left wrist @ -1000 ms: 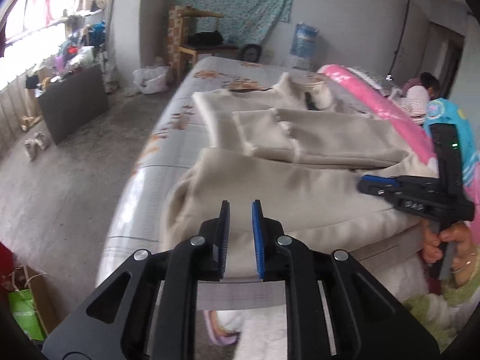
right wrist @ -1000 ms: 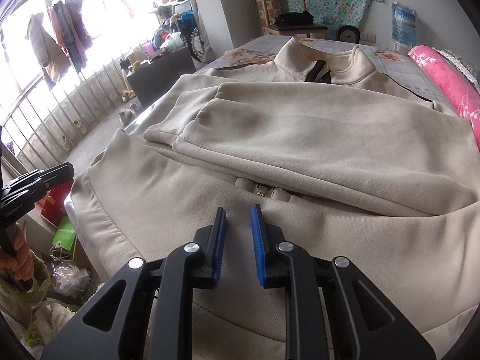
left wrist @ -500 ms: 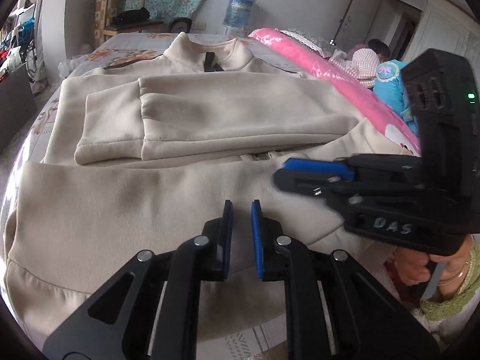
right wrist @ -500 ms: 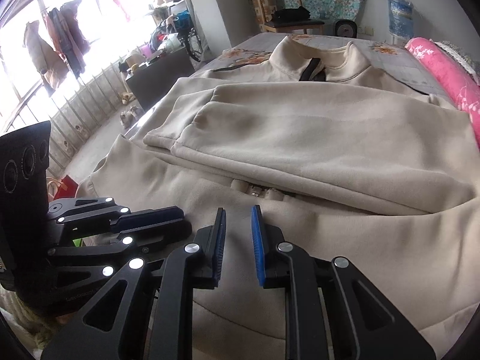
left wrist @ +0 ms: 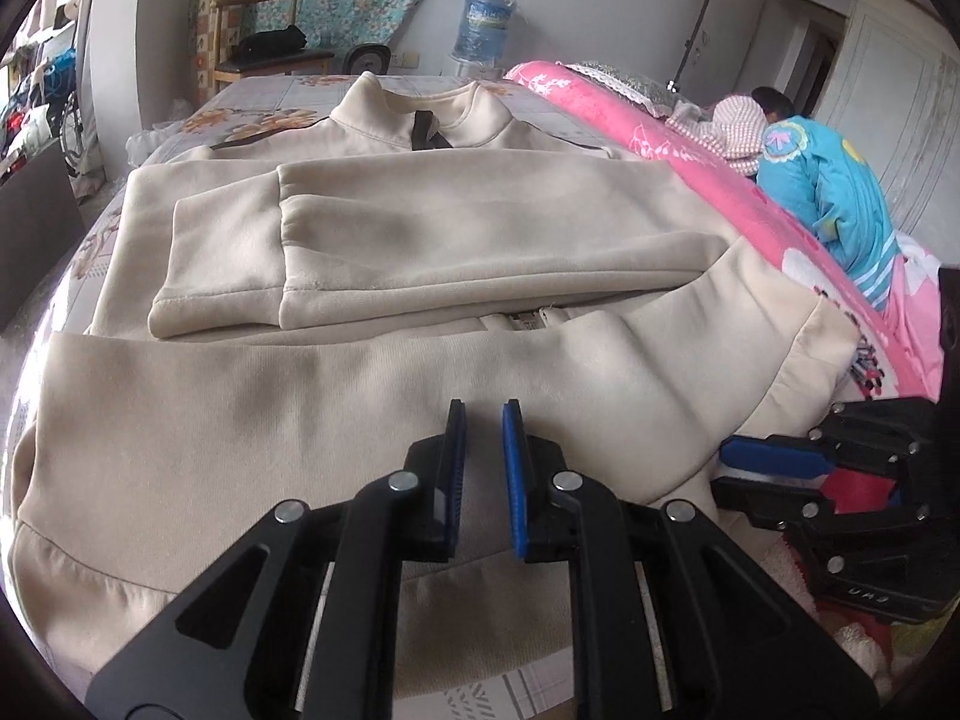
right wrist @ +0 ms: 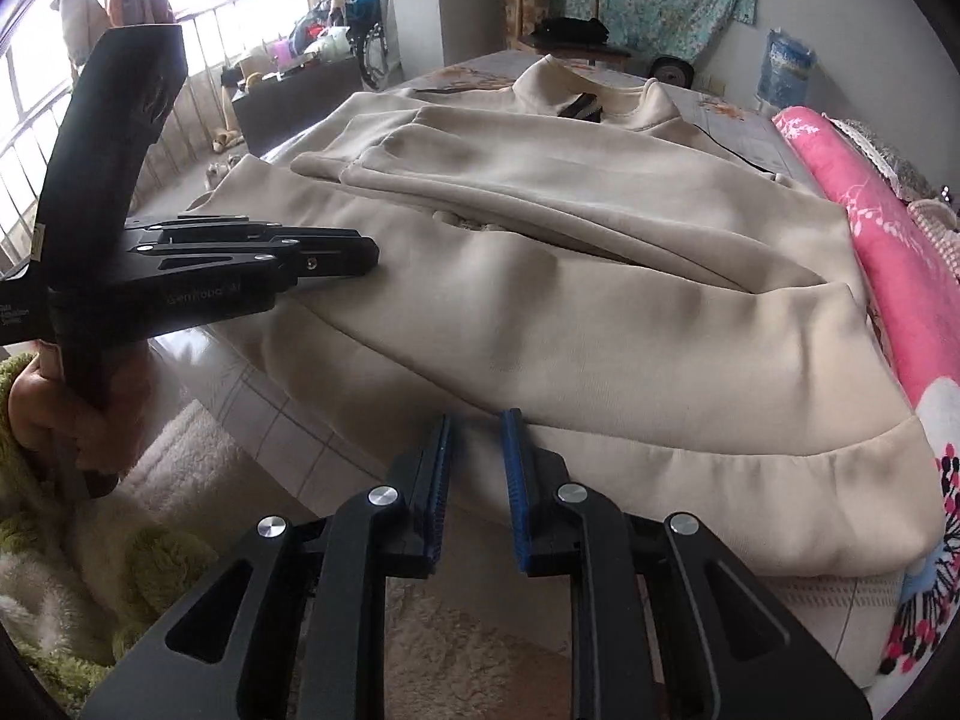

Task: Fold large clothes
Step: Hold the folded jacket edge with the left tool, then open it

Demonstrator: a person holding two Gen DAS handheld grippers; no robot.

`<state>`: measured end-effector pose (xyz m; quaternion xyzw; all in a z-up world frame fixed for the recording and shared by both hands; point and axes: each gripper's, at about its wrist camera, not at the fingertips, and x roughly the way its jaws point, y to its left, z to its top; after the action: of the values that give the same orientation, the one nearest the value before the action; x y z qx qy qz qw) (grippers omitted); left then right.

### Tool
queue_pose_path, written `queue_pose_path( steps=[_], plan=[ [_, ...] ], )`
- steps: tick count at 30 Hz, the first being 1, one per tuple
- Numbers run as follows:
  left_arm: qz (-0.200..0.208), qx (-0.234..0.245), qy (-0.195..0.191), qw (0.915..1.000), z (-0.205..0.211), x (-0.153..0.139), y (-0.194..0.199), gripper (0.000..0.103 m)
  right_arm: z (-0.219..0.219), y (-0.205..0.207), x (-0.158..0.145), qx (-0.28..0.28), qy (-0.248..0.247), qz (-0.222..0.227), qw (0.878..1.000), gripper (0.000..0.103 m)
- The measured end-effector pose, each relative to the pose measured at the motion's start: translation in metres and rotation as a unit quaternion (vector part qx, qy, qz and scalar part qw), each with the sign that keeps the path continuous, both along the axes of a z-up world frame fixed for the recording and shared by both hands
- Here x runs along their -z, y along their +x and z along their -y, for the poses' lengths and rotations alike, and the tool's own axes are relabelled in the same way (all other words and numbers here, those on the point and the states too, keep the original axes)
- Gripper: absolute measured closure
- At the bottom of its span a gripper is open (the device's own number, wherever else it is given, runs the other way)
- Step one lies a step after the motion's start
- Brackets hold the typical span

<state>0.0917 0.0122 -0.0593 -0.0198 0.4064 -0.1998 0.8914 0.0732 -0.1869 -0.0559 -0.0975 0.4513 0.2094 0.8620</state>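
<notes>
A beige zip jacket (left wrist: 420, 240) lies flat on the bed, collar (left wrist: 420, 108) at the far end, both sleeves folded across its chest. My left gripper (left wrist: 483, 405) hovers over the lower body of the jacket, near the hem. Its jaws stand a narrow gap apart with nothing between them. My right gripper (right wrist: 477, 414) hangs at the front edge of the hem (right wrist: 690, 450), toward the jacket's right corner, jaws also narrowly apart and empty. Each view shows the other tool: the right gripper (left wrist: 729, 459) low at the right, the left gripper (right wrist: 369, 255) over the jacket's (right wrist: 600, 300) left side.
A pink quilt (left wrist: 660, 138) runs along the bed's right side, with a person in blue (left wrist: 840, 180) lying beyond it. A wooden chair (left wrist: 258, 42) and a water bottle (left wrist: 486, 18) stand at the far wall. A fluffy rug (right wrist: 180, 468) lies below the bed's front edge (right wrist: 288, 420).
My left gripper swung from the bed's left edge to above the jacket's lower middle. My right gripper drew back and to the right, from over the jacket body to the hem's front edge.
</notes>
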Motion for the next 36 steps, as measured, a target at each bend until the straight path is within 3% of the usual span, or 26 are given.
queue_pose_path(
  steps=[5,8,10,11,14,18,20,21,23,25,28,30,31,36],
  plan=[
    [0.002,0.001,0.003,1.0,0.0,-0.001,0.0,0.09,0.028,-0.003,-0.026,0.059,-0.008,0.044,0.997,0.086],
    [0.0,0.0,-0.005,1.0,-0.002,0.0,0.001,0.09,0.063,0.009,-0.004,0.128,-0.027,0.007,0.991,0.086],
    [-0.001,0.002,-0.009,1.0,-0.003,0.001,0.002,0.09,0.077,0.008,0.0,0.14,0.02,-0.009,0.99,0.086],
    [-0.001,0.002,-0.01,0.9999,-0.003,0.001,0.002,0.09,0.078,0.009,-0.002,0.144,0.017,-0.016,0.989,0.086],
    [-0.003,0.002,-0.016,0.9999,-0.004,0.001,0.003,0.09,0.083,0.002,-0.016,0.162,-0.012,0.018,0.987,0.086],
    [-0.004,0.002,-0.026,0.9997,-0.007,0.002,0.003,0.09,0.132,0.006,-0.01,0.27,-0.03,0.025,0.962,0.089],
    [-0.007,0.003,-0.033,0.9994,-0.009,0.003,0.004,0.09,0.149,0.009,0.003,0.29,0.013,-0.001,0.957,0.089],
    [-0.008,0.004,-0.035,0.9993,-0.009,0.003,0.004,0.09,0.148,0.008,0.001,0.293,0.012,0.002,0.956,0.089],
    [-0.012,0.005,-0.041,0.9991,-0.011,0.002,0.005,0.09,0.134,0.007,-0.012,0.289,-0.02,0.02,0.957,0.086],
    [-0.014,0.005,-0.046,0.9988,-0.012,0.002,0.006,0.09,0.123,0.006,-0.028,0.282,0.002,0.035,0.959,0.081],
    [-0.023,0.01,-0.06,0.9979,-0.014,0.002,0.007,0.087,0.096,0.005,-0.046,0.222,0.039,0.043,0.973,0.046],
    [-0.034,0.012,-0.064,0.9973,-0.014,-0.002,0.007,0.079,0.07,0.006,-0.047,0.162,0.05,0.036,0.985,0.045],
    [-0.037,0.009,-0.061,0.9974,-0.014,-0.006,0.006,0.069,0.057,0.007,-0.044,0.139,0.053,0.029,0.988,0.045],
    [-0.003,0.05,-0.053,0.9973,-0.007,-0.033,-0.021,0.045,0.02,0.017,-0.029,0.104,0.048,0.01,0.993,0.045]
  ],
)
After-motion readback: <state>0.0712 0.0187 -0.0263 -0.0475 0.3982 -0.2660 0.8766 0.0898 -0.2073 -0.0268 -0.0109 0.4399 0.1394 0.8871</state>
